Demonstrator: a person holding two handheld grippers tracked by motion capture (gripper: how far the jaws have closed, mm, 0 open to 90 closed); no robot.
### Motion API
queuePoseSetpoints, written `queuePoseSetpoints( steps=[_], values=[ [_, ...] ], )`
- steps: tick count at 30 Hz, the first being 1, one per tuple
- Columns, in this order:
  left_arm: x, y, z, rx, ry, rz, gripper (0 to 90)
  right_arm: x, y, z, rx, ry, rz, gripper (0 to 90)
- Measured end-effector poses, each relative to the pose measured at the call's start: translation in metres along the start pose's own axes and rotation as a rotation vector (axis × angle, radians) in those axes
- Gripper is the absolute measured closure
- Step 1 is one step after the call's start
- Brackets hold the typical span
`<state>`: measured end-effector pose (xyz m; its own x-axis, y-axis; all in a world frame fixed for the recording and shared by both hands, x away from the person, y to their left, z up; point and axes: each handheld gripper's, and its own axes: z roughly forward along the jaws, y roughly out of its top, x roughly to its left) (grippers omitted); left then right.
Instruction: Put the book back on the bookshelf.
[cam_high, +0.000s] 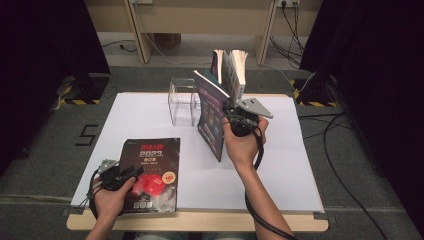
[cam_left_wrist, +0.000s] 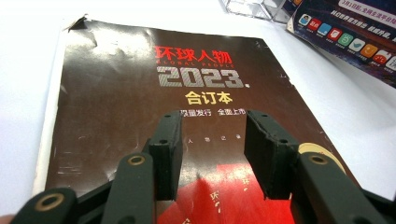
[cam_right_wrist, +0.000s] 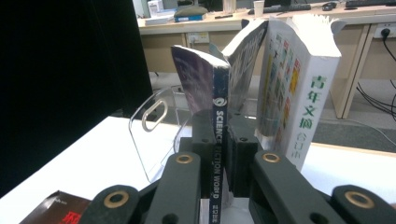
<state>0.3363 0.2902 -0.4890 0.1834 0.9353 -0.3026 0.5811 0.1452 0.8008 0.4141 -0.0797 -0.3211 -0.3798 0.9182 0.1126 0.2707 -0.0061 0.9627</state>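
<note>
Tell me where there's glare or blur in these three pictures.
High view: evenly lit, white table bright. Left gripper view: ceiling light sheens off the dark magazine; jaws soft. Right gripper view: held magazine sharp, black curtain underexposed.

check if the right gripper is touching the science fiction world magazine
Touching. In the right gripper view the right gripper has both jaws pressed against the spine of the Science Fiction World magazine.
</note>
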Motion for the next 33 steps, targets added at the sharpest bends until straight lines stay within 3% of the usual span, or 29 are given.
queuePoseSetpoints(
  steps=[8,13,33],
  values=[
    [-0.002,-0.001,0.001,0.0,-0.003,0.0,56.5,-0.005,-0.005,-0.008,0.06,0.002,0.006,82.2],
    [-0.001,0.0,0.0,0.001,0.0,0.003,56.5,-0.01,-0.002,-0.008,0.071,0.004,0.007,79.3],
    [-0.001,0.0,0.0,0.001,-0.004,0.004,56.6,-0.008,0.009,0.011,0.174,0.02,0.019,75.8]
  ],
)
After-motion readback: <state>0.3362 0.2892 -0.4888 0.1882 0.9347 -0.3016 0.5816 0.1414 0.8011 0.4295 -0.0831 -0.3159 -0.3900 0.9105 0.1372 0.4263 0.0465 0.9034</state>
